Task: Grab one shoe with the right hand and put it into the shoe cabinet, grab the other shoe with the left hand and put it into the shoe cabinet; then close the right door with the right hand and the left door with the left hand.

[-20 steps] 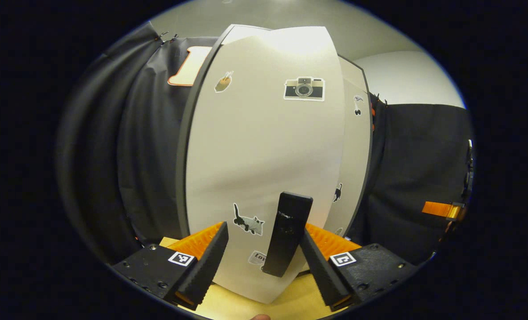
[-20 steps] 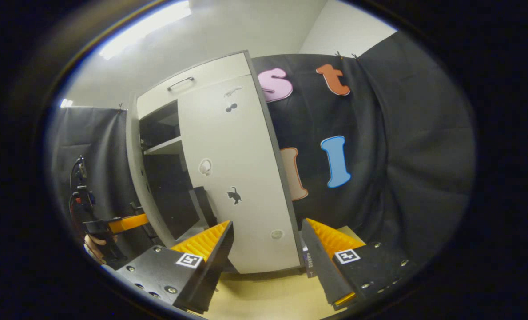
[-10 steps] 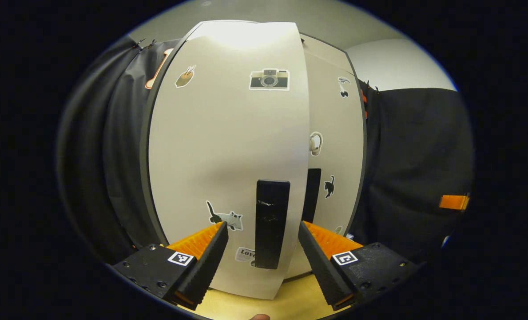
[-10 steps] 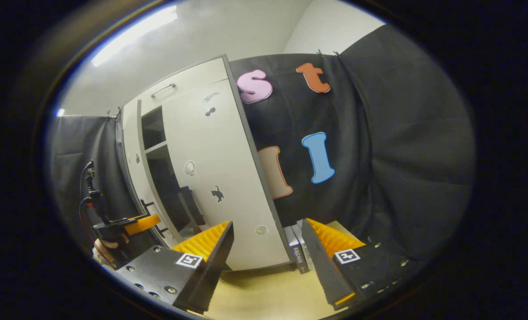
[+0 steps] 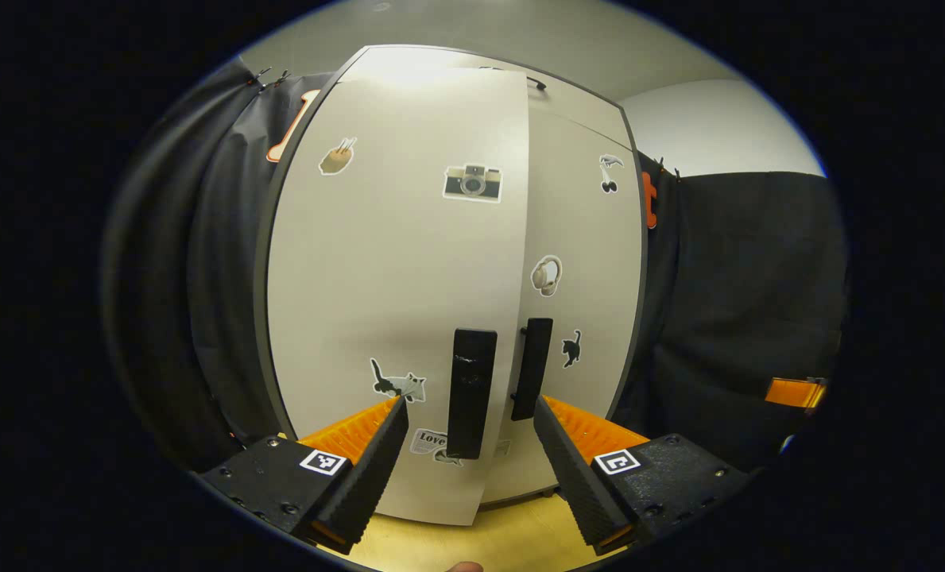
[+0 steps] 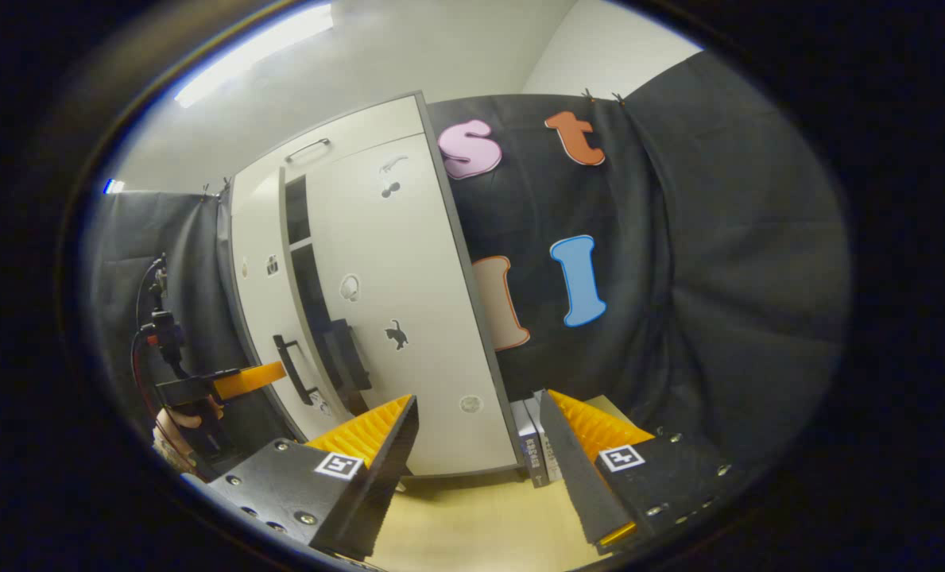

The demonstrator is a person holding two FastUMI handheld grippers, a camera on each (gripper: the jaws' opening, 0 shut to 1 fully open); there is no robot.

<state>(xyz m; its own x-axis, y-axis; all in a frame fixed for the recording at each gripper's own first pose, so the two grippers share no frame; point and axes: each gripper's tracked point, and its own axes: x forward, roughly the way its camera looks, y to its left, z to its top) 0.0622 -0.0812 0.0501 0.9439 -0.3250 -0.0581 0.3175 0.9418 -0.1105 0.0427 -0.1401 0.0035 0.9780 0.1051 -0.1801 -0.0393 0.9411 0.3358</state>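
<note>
Black cloth drapes the booth around a tall matte-white shoe cabinet (image 5: 408, 262) standing on a pale wooden surface (image 6: 472, 532). Its left door (image 6: 261, 286) stands slightly ajar, with flat black bar handles (image 5: 472, 393). Both grippers, left (image 5: 466, 457) and right (image 6: 476, 469), hold their ridged jaws open, empty.

Both views are sharp at the centre and strongly bowed toward their rims by the fisheye, lit from overhead by a ceiling strip light (image 6: 249, 52) that throws pale glare on the top of the cabinet (image 5: 432, 67) and leaves the black cloth dim.
</note>
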